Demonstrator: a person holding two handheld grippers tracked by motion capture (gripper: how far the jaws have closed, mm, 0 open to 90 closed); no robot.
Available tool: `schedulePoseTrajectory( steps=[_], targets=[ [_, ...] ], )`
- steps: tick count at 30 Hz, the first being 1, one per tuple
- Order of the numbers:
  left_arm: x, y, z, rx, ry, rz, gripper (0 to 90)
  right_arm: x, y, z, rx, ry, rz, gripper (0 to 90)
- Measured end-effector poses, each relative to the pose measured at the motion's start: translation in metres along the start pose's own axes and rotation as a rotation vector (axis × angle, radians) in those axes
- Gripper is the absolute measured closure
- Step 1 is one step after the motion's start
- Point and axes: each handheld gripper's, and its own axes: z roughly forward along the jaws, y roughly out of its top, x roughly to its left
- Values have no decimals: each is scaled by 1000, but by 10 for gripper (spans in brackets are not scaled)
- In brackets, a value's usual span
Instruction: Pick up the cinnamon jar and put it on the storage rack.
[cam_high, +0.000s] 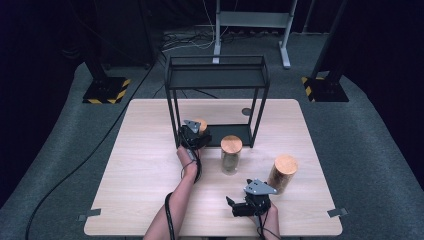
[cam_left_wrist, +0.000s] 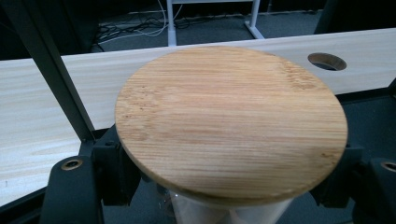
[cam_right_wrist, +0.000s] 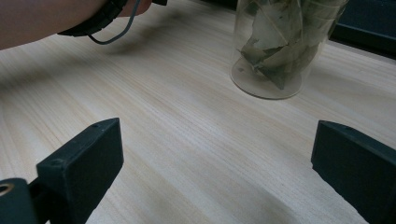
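The left tongs (cam_high: 196, 131) pinch one jar (cam_left_wrist: 231, 126) at the rack's (cam_high: 217, 75) bottom shelf. Right tongs (cam_high: 235, 206) are spread wide. Two jars wait on the desk (cam_high: 150, 165).

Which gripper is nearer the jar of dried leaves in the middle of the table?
Right. The right gripper sits open just in front of the leaf jar, facing it; the left gripper is beside it at the rack's bottom shelf, clamping another jar.
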Motion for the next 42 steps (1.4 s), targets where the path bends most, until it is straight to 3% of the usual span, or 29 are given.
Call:
schedulePoseTrajectory(
  steps=[18,29,42],
  targets=[
    [-4,-3,2,-30,48,-17,247,0,0,0,-2,2,1,16],
    [-4,-5,1,-38,55,-26,239,0,0,0,-2,3,1,16],
    [-6,-6,-4,-41,61,-11,156,0,0,0,-2,3,1,16]
  ],
)
